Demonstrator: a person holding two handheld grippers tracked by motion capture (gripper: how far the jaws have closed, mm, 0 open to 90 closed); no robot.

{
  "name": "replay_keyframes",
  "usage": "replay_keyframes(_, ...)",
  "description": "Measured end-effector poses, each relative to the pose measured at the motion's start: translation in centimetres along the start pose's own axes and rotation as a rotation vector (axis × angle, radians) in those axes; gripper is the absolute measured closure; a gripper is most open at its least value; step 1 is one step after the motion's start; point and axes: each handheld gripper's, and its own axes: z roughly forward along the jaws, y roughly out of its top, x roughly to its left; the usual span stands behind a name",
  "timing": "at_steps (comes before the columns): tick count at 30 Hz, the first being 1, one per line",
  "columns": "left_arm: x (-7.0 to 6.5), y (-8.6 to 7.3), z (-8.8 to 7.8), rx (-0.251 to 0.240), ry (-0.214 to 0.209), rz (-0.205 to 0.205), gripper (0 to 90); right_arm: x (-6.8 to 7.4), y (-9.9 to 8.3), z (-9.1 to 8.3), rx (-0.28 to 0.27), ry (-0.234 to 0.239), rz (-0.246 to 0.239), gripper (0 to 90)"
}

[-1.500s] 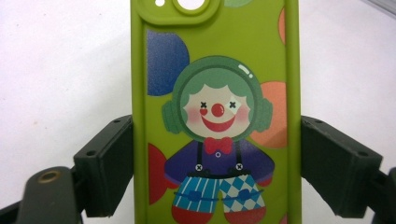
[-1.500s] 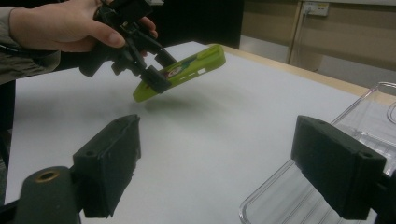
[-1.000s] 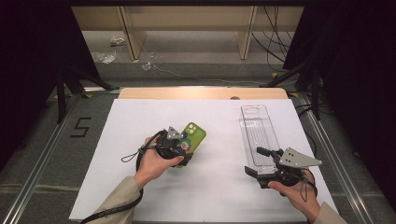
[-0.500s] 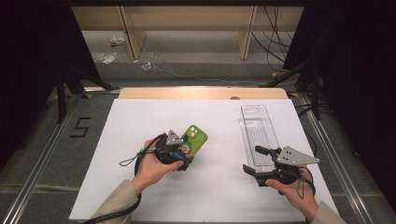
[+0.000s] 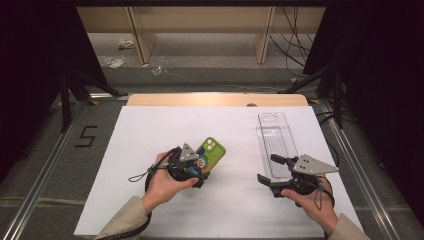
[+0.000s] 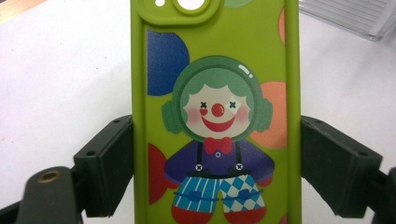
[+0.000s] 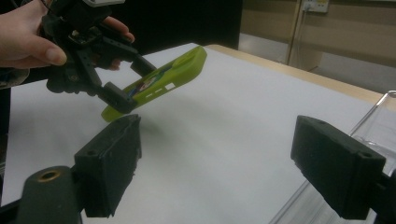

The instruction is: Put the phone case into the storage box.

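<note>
The green clown phone case is clamped across its sides by the left gripper and held tilted above the white table cover. The right gripper is held released beside the clear tray. A carry toward the tray seems called for next.
</note>
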Motion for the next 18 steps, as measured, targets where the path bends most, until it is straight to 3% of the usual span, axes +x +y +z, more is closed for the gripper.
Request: replay_keyframes(18, -1.2, -0.1, -0.3, -0.012, -0.02, 0.025, 16.4, 0.6, 0.9, 1.5, 0.011, 0.012, 0.007, 17.4)
